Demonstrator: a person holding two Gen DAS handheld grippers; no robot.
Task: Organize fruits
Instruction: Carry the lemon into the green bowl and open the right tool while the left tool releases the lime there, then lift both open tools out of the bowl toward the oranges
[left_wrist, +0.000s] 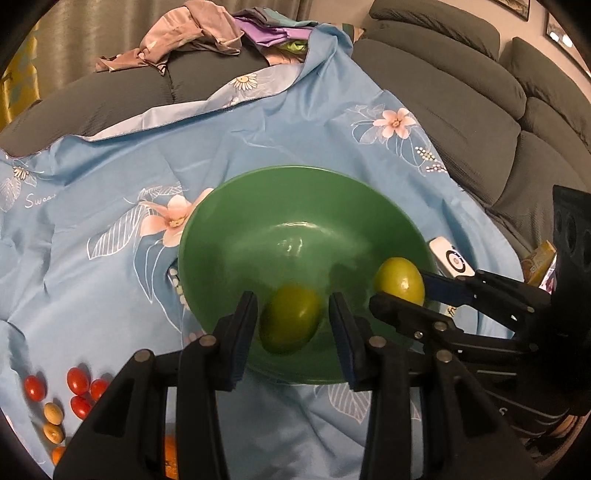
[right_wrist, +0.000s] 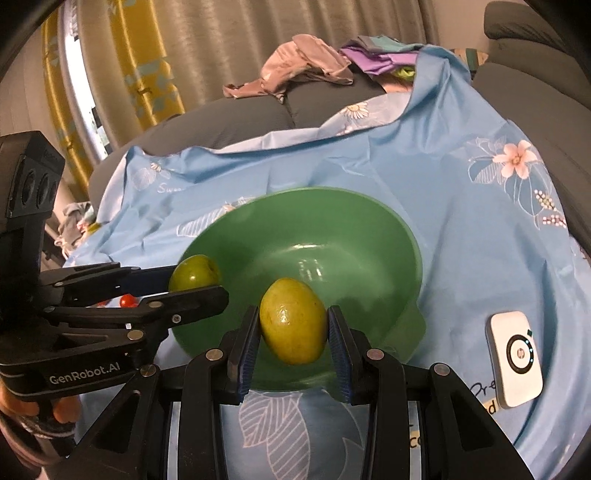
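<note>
A green bowl (left_wrist: 295, 206) lies on a blue floral cloth; it also shows in the right wrist view (right_wrist: 332, 221). My left gripper (left_wrist: 292, 325) is shut on a green fruit (left_wrist: 290, 319) over the bowl's near rim; that fruit shows in the right wrist view (right_wrist: 194, 272) between the left gripper's fingers. My right gripper (right_wrist: 291, 332) is shut on a second green fruit (right_wrist: 291, 319), held over the bowl's near edge; this fruit shows in the left wrist view (left_wrist: 399, 279) at the bowl's right rim.
Red cherry tomatoes (left_wrist: 79, 382), small tan fruits (left_wrist: 51, 413) and an orange fruit (left_wrist: 170, 458) lie on the cloth at the lower left. A white device (right_wrist: 515, 358) lies right of the bowl. Grey sofa cushions (left_wrist: 461, 122) and piled clothes (left_wrist: 192, 33) sit behind.
</note>
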